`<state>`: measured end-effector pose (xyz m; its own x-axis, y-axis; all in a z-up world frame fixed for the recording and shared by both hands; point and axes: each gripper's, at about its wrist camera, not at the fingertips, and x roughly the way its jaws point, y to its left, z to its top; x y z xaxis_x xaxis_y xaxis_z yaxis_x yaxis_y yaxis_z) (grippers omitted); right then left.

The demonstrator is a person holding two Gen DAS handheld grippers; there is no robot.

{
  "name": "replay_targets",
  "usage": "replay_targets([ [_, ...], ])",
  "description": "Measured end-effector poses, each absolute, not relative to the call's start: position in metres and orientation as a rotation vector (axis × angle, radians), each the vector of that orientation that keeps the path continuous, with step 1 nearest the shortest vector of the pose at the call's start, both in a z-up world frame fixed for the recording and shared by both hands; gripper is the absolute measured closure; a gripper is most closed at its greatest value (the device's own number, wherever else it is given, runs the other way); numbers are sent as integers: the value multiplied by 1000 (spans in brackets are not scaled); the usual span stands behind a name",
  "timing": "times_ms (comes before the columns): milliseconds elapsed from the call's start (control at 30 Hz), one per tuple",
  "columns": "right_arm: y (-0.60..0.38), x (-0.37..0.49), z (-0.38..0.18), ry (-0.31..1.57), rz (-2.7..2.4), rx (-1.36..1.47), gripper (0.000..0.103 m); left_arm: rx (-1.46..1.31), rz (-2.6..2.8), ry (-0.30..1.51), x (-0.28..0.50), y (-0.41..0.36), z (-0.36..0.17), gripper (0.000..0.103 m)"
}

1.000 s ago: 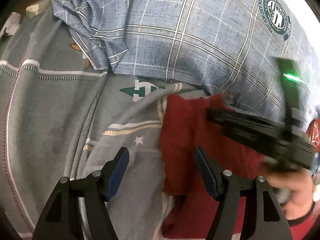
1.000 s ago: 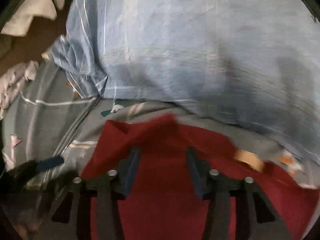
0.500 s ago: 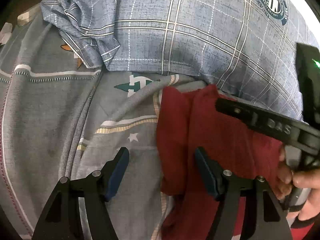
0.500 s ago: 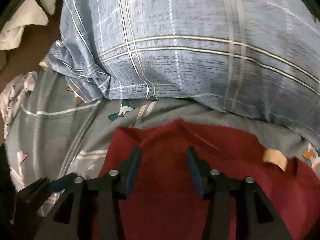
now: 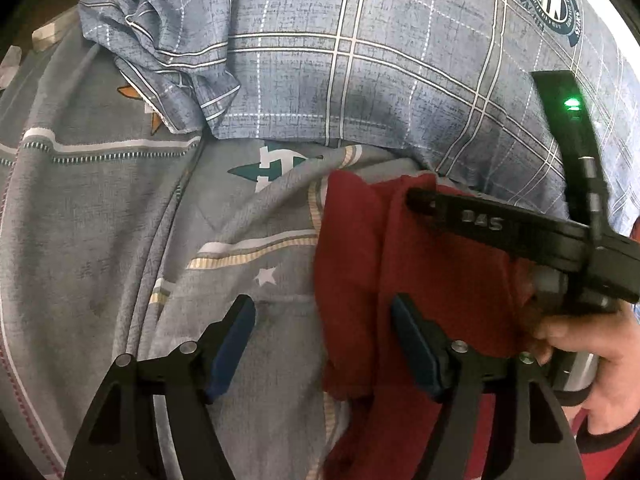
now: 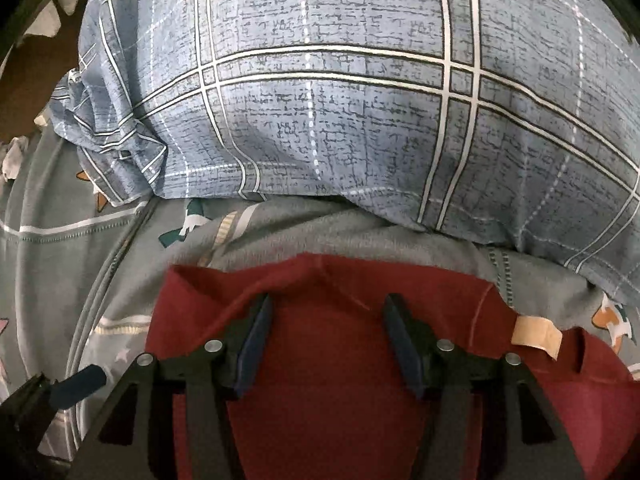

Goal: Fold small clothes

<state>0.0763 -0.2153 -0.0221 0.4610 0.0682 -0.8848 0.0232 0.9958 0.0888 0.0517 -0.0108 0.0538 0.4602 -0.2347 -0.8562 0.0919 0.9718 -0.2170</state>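
Note:
A small dark red garment (image 5: 360, 248) lies on the grey patterned bed sheet (image 5: 100, 220), just in front of a blue plaid pillow (image 5: 360, 60). My left gripper (image 5: 324, 312) is open, its jaws straddling the garment's left edge. In the right wrist view the red garment (image 6: 328, 360) fills the lower middle, with a tan label (image 6: 536, 332) at its right edge. My right gripper (image 6: 326, 316) is open over the garment near its far folded edge. The right gripper's body also shows in the left wrist view (image 5: 520, 232), held by a hand.
The plaid pillow (image 6: 340, 100) rises right behind the garment. The sheet (image 6: 60, 248) stretches to the left with folds in it. Pale cloth (image 6: 48, 16) and a brown surface lie at the far left edge.
Both grippers have moved forward over the red garment toward the pillow. The garment's far edge has bunched slightly. Both stay open.

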Motion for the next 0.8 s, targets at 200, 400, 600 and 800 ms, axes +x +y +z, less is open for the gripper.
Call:
replay_targets([
  [200,-232,52,6,1059,52,155,44,-147,-199,1071,50,-11,54,31],
  [400,-246,17,19,1047,42,187,37,-146,-194,1073,51,-14,53,31],
  [600,-242,7,15,1059,37,185,37,-157,-188,1081,54,-13,50,27],
  [800,-238,-1,25,1043,73,201,37,-159,-185,1084,56,-14,48,26],
])
